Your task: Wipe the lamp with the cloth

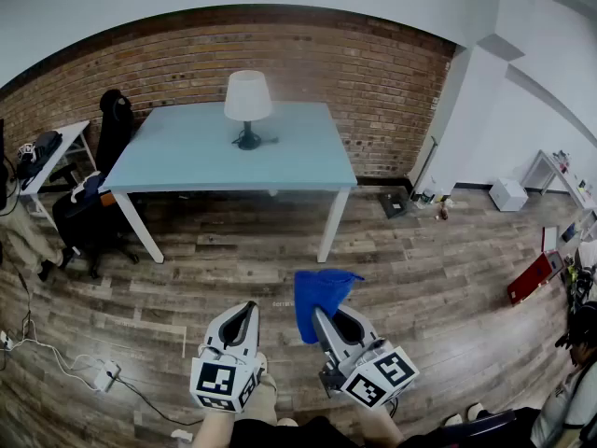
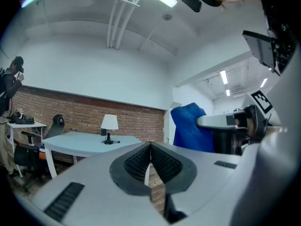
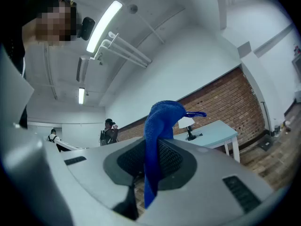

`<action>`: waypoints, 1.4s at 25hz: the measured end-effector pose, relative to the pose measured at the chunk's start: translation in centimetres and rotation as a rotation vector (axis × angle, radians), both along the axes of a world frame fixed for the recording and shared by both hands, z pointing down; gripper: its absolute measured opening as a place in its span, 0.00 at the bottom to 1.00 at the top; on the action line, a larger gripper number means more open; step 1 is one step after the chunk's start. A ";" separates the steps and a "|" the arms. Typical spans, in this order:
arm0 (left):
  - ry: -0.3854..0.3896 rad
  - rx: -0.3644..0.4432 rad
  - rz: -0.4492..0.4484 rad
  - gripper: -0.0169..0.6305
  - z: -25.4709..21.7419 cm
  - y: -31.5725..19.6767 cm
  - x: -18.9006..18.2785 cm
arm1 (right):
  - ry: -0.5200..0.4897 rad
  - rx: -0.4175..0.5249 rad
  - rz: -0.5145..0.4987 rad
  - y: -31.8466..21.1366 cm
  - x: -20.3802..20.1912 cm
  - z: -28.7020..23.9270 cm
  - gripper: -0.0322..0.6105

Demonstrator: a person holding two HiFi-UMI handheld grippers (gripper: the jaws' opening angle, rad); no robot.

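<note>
A lamp [image 1: 247,106] with a white shade and dark base stands on a light blue table [image 1: 187,161] against the brick wall, well ahead of both grippers. The lamp [image 2: 109,127] is small and distant in the left gripper view, and the lamp [image 3: 189,126] is partly behind the cloth in the right gripper view. A blue cloth [image 1: 320,297] is pinched in my right gripper [image 1: 324,319], which is shut on it; the cloth [image 3: 157,140] stands up between the jaws. My left gripper [image 1: 246,316] is shut with nothing in it.
A black office chair [image 1: 93,213] and a small white side table [image 1: 56,152] stand left of the blue table. Cables and a power strip [image 1: 103,376] lie on the wooden floor at lower left. Boxes and a red item [image 1: 532,278] sit at right. A person [image 3: 109,131] stands far off.
</note>
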State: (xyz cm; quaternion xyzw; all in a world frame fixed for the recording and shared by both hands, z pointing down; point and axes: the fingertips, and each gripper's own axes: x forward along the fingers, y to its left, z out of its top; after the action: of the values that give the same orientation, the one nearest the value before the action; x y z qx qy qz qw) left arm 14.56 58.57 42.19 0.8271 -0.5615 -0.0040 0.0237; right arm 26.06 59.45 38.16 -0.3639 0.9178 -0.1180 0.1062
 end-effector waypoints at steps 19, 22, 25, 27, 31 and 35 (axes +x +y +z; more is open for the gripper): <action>-0.005 0.028 0.114 0.04 -2.3 -28.0 -10.2 | -0.037 -0.006 0.004 -26.7 -11.7 -2.1 0.14; 0.008 0.016 0.132 0.04 -1.7 -30.5 -10.6 | -0.039 -0.043 0.012 -29.6 -12.3 -0.9 0.14; 0.012 -0.020 0.126 0.04 0.1 -33.1 -11.4 | -0.056 -0.094 0.019 -33.0 -12.9 0.7 0.14; 0.026 -0.043 0.110 0.04 0.9 -35.1 -12.2 | -0.051 -0.100 0.003 -35.4 -13.7 1.2 0.14; 0.041 -0.059 0.067 0.04 1.6 -40.7 -13.8 | -0.061 -0.087 -0.032 -41.6 -15.1 1.4 0.14; 0.038 -0.047 0.046 0.04 1.0 -49.0 -14.4 | -0.072 -0.079 -0.068 -50.1 -15.9 1.2 0.14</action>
State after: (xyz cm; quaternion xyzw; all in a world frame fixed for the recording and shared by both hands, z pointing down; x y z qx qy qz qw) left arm 0.14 9.61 43.21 0.8389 -0.5416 -0.0059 0.0536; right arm 10.16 9.38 39.38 -0.3319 0.9199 -0.1705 0.1209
